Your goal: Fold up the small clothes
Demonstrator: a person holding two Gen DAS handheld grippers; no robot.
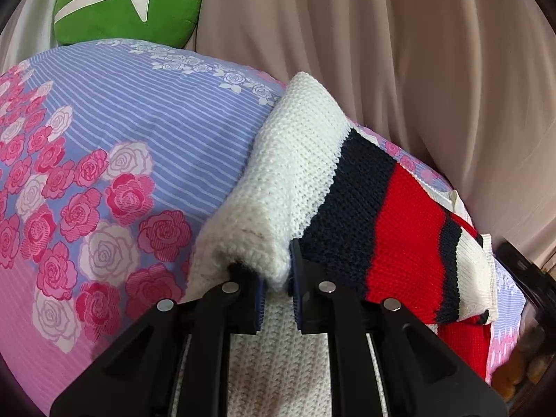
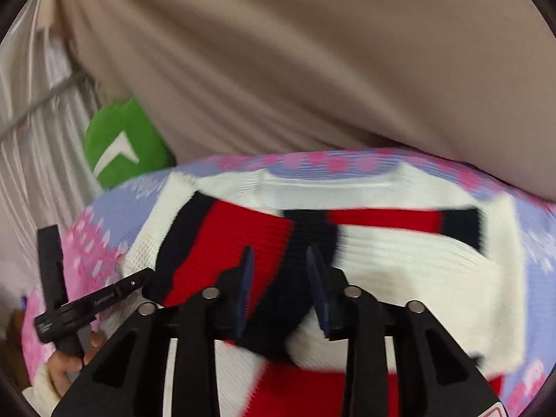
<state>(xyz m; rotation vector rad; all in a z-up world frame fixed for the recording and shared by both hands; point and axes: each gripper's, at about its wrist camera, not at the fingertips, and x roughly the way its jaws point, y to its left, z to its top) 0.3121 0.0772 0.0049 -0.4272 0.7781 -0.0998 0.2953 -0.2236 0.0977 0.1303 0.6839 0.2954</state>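
**Both jaws pinching the sweater**

Jaws of the left gripper (image 1: 277,279) are clenched on a bunched white fold of the sweater (image 1: 392,226), which fills the narrow gap between the blue pads. From there the knit runs far and to the right, white, then navy, then red, ending at a white ribbed hem. It lies on the bedsheet (image 1: 146,121), a blue-and-pink rose print, near the right edge.

Jaws of the right gripper (image 2: 279,283) stand a little wider, with a navy-and-red fold between them. That view is motion-blurred, so the grip looks firm but I can't be certain. The gripper tilts down over the sweater's near edge.

At far left lies a green cushion (image 1: 128,3); a beige curtain (image 1: 399,52) hangs behind the bed.
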